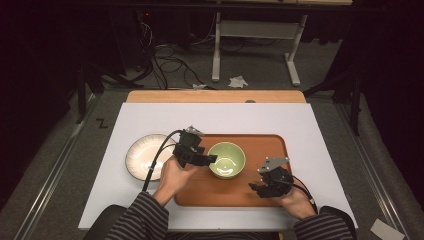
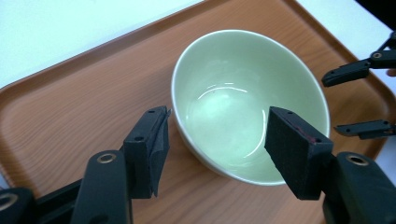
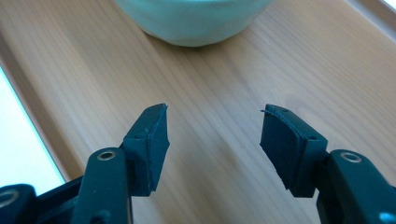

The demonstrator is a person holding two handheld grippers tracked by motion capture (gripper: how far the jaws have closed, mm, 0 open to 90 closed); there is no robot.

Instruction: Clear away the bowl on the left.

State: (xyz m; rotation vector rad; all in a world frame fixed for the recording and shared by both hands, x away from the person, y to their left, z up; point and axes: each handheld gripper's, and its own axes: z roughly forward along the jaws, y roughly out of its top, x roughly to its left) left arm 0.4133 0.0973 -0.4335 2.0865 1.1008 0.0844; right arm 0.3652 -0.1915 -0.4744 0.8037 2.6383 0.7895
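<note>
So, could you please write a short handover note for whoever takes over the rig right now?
Left tongs: open, straddling the near rim of the green bowl, one pad outside, one inside; not closed on it.
Right tongs: open, holding nothing, low over the wooden tray on the bowl's other side.
The bowl stands upright and empty on the tray; a white plate lies on the table left of the tray.
Done: approach.
Left: probably close and lift.

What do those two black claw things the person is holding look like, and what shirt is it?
Each tool, left and right, is black, with two blocky padded jaws. A black cable trails from the left one. The right carries a grey three-cornered plate. The sleeves are dark with thin stripes.
</note>
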